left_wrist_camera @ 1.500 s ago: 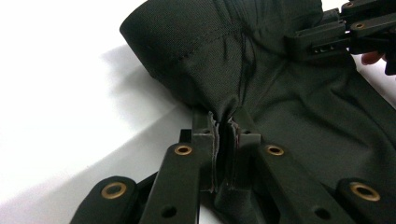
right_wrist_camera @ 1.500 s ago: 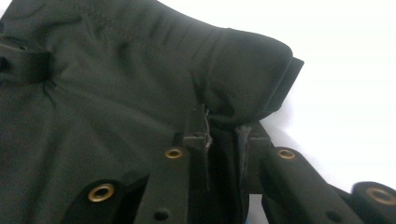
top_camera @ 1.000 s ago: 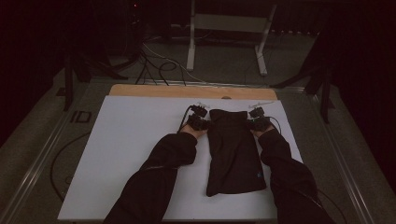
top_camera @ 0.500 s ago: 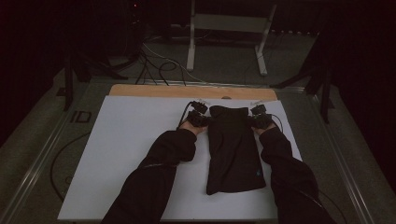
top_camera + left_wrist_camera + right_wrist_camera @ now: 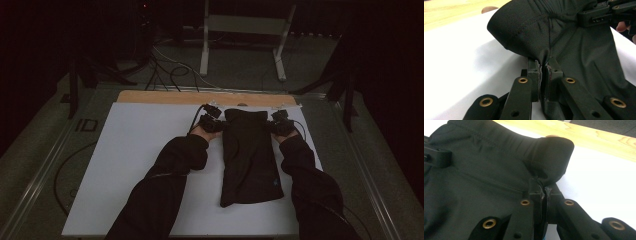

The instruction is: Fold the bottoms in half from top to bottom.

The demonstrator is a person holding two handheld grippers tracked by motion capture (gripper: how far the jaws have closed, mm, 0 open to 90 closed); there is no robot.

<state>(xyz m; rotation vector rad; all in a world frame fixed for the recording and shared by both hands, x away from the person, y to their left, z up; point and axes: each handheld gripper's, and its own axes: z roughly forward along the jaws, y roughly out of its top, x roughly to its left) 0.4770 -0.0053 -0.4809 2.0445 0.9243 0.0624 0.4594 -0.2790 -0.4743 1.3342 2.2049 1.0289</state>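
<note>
garment: black cloth point(image 5: 250, 155) lies lengthwise on the white sheet point(image 5: 140, 165)
left gripper point(image 5: 543, 65): clamped on its far left corner
right gripper point(image 5: 542, 185): pinching the right corner
step: looks like you're folding
next: lift both corners evenly

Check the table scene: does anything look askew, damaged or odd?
Nothing looks damaged. The black garment lies slightly slanted on the white sheet, its far corners bunched where the left gripper and right gripper pinch them.

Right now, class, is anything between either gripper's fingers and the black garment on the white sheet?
Nothing visible: the left gripper and right gripper each pinch the black garment directly at its far corners.
</note>
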